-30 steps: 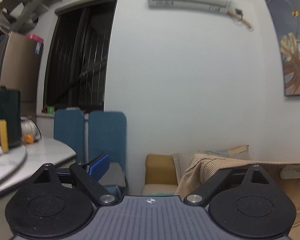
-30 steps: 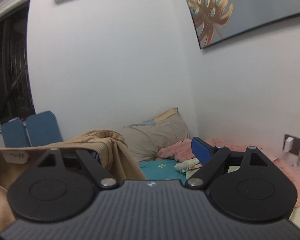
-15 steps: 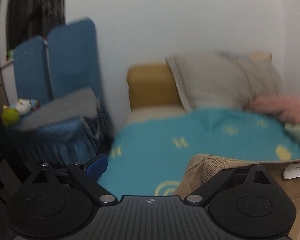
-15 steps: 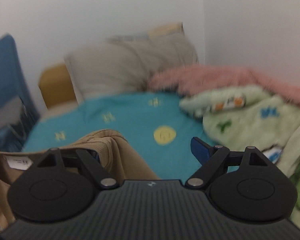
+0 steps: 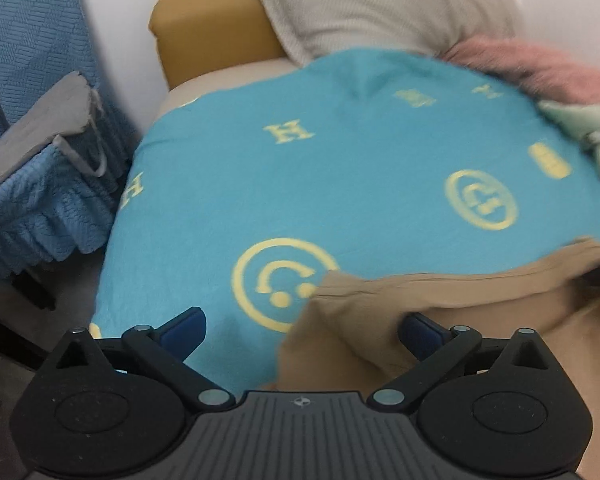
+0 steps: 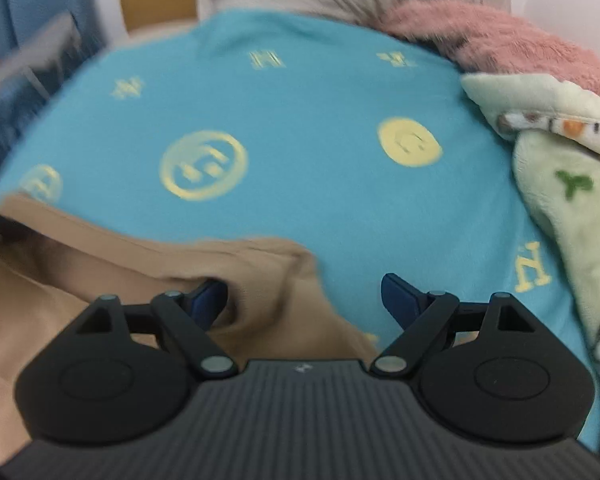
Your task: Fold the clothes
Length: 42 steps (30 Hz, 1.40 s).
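A tan corduroy garment (image 5: 440,304) hangs between my two grippers over a bed with a turquoise blanket (image 5: 340,160). In the left wrist view my left gripper (image 5: 300,330) has its jaws wide apart; the garment's edge drapes over the right finger (image 5: 420,330) and the left finger is bare. In the right wrist view my right gripper (image 6: 304,298) is also wide apart; the garment (image 6: 180,276) drapes over its left finger (image 6: 210,298) and the right finger is bare above the blanket (image 6: 320,120). The garment's stretched top edge runs from one gripper to the other.
A grey pillow (image 5: 380,4) and a mustard cushion (image 5: 216,24) lie at the bed's head. A pink fluffy blanket (image 6: 500,40) and a pale green plush blanket (image 6: 560,168) lie on the right. A blue-covered chair (image 5: 40,160) stands left of the bed.
Both grippers have tipped down from facing the wall to facing the bed and have come lower and closer to the blanket, carrying the tan garment with them.
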Each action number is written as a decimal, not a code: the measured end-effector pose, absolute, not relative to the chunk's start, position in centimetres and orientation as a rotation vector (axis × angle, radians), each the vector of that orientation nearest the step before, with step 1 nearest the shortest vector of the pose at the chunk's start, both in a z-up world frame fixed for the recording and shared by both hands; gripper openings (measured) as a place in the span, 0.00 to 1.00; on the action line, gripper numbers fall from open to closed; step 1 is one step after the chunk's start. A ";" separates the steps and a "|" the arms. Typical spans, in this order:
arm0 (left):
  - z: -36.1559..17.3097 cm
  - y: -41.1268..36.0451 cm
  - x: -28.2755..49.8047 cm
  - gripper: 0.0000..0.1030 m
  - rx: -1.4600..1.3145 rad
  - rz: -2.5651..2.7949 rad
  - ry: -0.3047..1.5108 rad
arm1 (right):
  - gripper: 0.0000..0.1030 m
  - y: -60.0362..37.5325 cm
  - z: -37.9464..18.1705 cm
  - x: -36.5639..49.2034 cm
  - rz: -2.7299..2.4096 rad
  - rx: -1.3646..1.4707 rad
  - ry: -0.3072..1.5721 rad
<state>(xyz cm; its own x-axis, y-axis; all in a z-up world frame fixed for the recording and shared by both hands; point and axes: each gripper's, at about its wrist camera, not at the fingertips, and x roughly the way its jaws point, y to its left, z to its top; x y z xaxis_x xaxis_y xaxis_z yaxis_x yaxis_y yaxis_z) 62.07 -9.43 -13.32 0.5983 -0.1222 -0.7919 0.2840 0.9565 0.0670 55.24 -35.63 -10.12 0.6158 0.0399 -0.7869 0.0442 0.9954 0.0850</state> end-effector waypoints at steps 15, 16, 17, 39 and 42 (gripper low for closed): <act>-2.6 -6.8 33.3 1.00 0.099 -0.203 0.597 | 0.83 -31.3 -1.1 29.4 -0.074 0.227 0.568; -2.1 -6.4 31.6 1.00 0.103 -0.195 0.587 | 0.83 -31.2 -0.5 27.4 -0.075 0.237 0.552; -1.6 -5.9 29.9 1.00 0.089 -0.188 0.579 | 0.83 -31.0 0.0 25.3 -0.076 0.247 0.534; -8.9 9.5 28.1 0.73 -0.672 0.026 0.679 | 0.83 -34.0 -2.3 12.8 -0.073 0.548 0.516; -11.6 9.5 31.3 0.64 -0.773 0.039 0.695 | 0.83 -34.4 -3.4 14.2 -0.076 0.576 0.544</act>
